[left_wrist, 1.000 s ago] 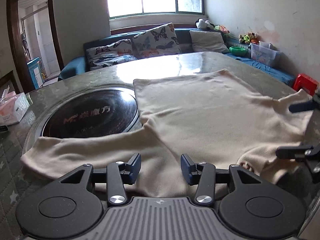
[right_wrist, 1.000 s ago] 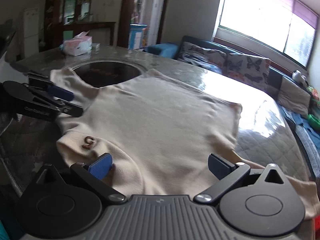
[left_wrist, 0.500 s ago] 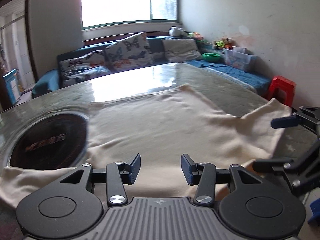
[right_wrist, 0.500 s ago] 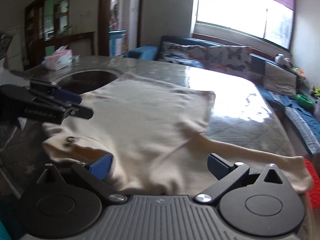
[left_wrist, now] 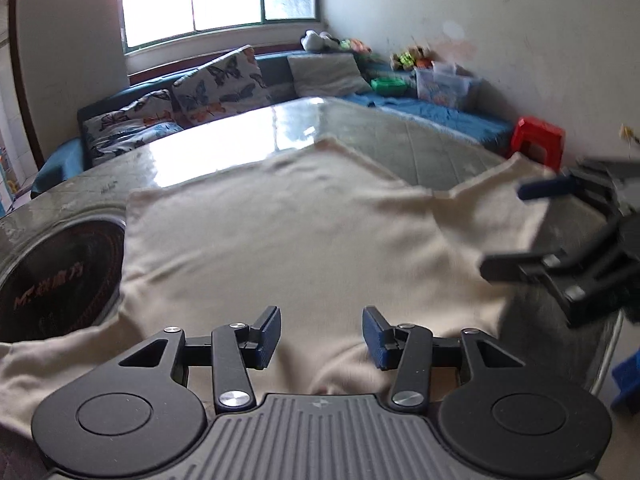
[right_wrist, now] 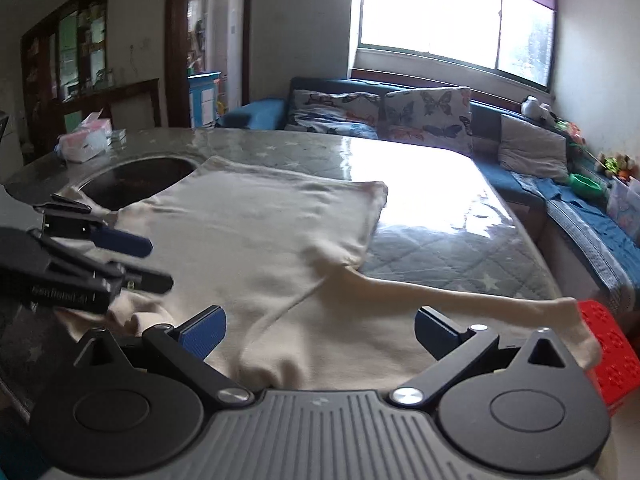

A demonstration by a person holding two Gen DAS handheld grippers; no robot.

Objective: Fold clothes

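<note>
A cream long-sleeved top (left_wrist: pixel 288 232) lies spread flat on the table, collar end nearest me; it also shows in the right wrist view (right_wrist: pixel 256 240). One sleeve (right_wrist: pixel 480 300) runs right toward the table edge, the other (left_wrist: pixel 48 356) left past the hob. My left gripper (left_wrist: pixel 321 336) is open and empty, just above the near hem by the collar. My right gripper (right_wrist: pixel 318 330) is open wide and empty over the near right shoulder. Each gripper shows in the other's view: the right one (left_wrist: pixel 532 232) and the left one (right_wrist: pixel 152 264).
A round black induction hob (left_wrist: pixel 56 280) is set into the table at the left, partly under the top. A tissue box (right_wrist: pixel 86 142) stands at the far left. A sofa with butterfly cushions (left_wrist: pixel 216 84) lies beyond the table. A red stool (left_wrist: pixel 538 140) stands at the right edge.
Both grippers have swung around the near edge of the top, so the views have shifted. Both stay open and empty. The top lies much as before.
</note>
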